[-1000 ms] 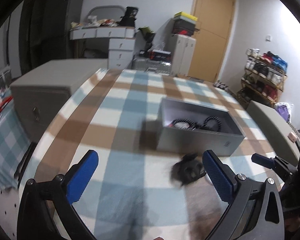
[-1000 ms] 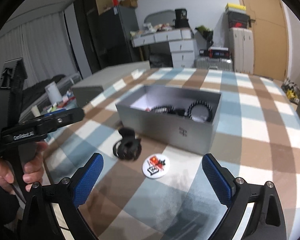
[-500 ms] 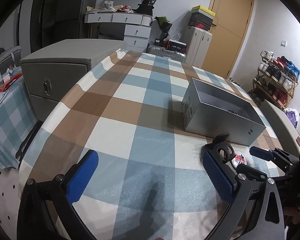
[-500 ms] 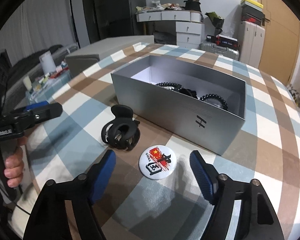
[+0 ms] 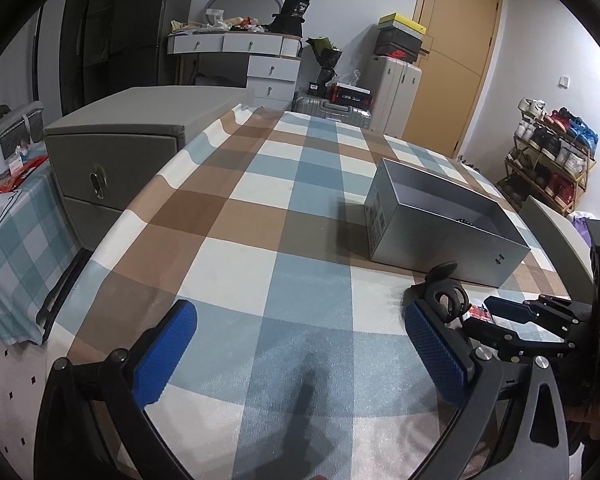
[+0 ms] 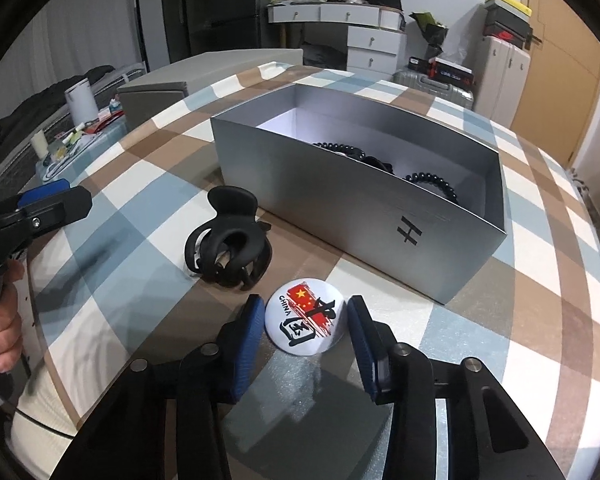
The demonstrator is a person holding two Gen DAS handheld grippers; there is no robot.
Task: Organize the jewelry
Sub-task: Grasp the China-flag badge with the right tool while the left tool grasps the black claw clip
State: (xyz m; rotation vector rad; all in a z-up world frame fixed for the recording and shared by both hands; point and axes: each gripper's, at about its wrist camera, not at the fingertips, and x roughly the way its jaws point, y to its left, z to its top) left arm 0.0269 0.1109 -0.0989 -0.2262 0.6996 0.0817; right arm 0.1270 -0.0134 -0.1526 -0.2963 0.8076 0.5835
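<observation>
A white round badge (image 6: 305,322) with a red flag print lies flat on the checked tablecloth. My right gripper (image 6: 305,305) straddles it with a blue pad close to each edge. The jaws are closing and a thin gap still shows on both sides. A black hair claw (image 6: 228,252) lies just left of the badge. Behind them stands an open grey box (image 6: 340,208) holding black bead bracelets (image 6: 432,182). My left gripper (image 5: 299,316) hangs open over bare cloth with nothing between its fingers. The claw (image 5: 446,288) and the box (image 5: 440,240) are to its right.
The checked table (image 5: 260,208) drops off at its left edge beside a grey cabinet (image 5: 112,152). A lower side table (image 6: 80,132) with a white cup and clutter is on the left. Drawers, suitcases, a door and a shoe rack (image 5: 552,152) line the back of the room.
My right gripper came down and forward over the badge while its jaws narrowed from wide to nearly badge width. The left gripper swung left, so the box now lies to its right.
</observation>
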